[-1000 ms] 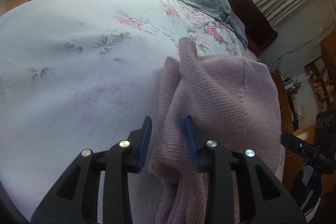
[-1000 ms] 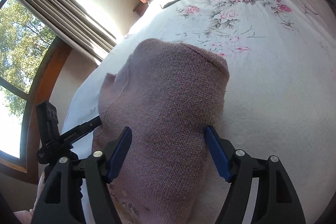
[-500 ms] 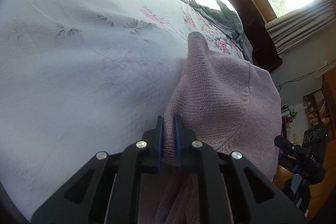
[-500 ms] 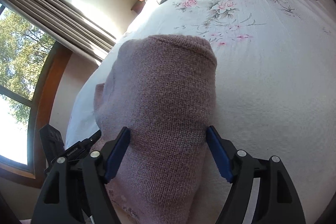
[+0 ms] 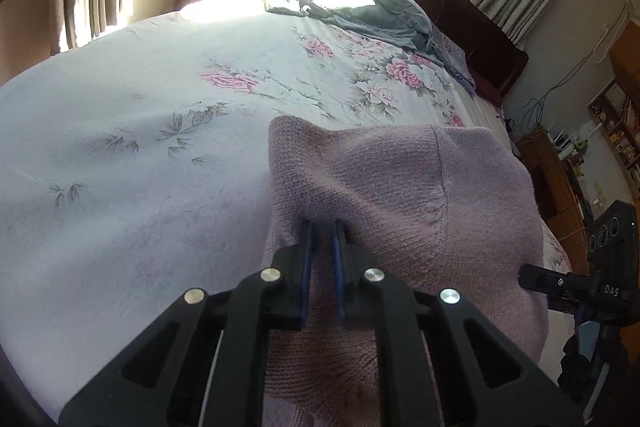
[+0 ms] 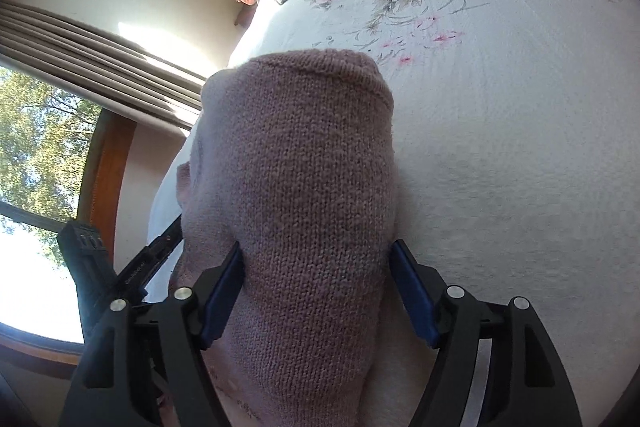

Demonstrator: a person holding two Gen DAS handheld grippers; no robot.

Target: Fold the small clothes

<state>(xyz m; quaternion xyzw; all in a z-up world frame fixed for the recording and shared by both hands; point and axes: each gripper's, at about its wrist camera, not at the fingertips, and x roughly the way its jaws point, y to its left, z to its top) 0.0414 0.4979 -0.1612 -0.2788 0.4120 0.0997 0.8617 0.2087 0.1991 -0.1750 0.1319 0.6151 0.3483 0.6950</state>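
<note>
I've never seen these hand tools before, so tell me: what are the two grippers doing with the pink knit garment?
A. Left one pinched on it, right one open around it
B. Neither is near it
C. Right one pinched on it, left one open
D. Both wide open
A: the left gripper is shut on the pink knit garment, while the right gripper is open, its fingers on either side of the fabric.

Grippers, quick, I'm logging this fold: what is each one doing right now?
Left gripper: shut on the pink sweater.
Right gripper: open, jaws either side of the sweater, not clamped.
</note>
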